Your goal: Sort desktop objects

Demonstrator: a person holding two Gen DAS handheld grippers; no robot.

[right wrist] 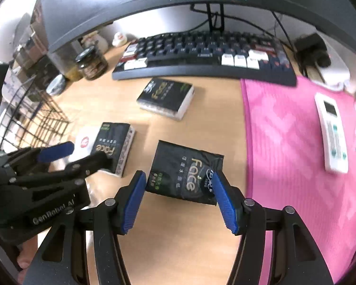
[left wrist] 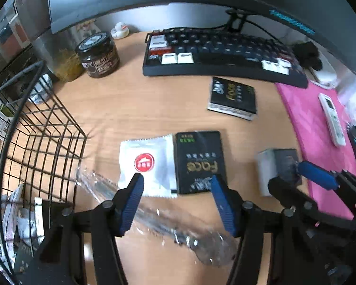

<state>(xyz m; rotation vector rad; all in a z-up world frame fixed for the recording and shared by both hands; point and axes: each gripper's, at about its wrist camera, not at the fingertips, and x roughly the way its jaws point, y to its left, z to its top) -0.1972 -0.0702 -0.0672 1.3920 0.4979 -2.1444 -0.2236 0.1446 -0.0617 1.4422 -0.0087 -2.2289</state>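
My right gripper [right wrist: 179,185] is shut on a black Face tissue pack [right wrist: 185,166], held just above the wooden desk [right wrist: 201,123]. In the left wrist view the same pack [left wrist: 282,158] sits between the right gripper's [left wrist: 284,174] fingers. My left gripper [left wrist: 176,185] is open, with nothing gripped. It hangs over a white sachet [left wrist: 152,159] with a red seal and a second black tissue pack [left wrist: 199,156], which lie side by side. A clear plastic cutlery packet [left wrist: 159,225] lies under its fingers. A third black pack [left wrist: 232,98] lies nearer the keyboard.
A black wire basket [left wrist: 42,142] stands at the left with some packets inside. At the back are a keyboard [left wrist: 220,52], a dark jar [left wrist: 98,55], a toy duck [left wrist: 119,30] and a monitor. A pink mat [right wrist: 296,142] on the right carries a white remote [right wrist: 332,130].
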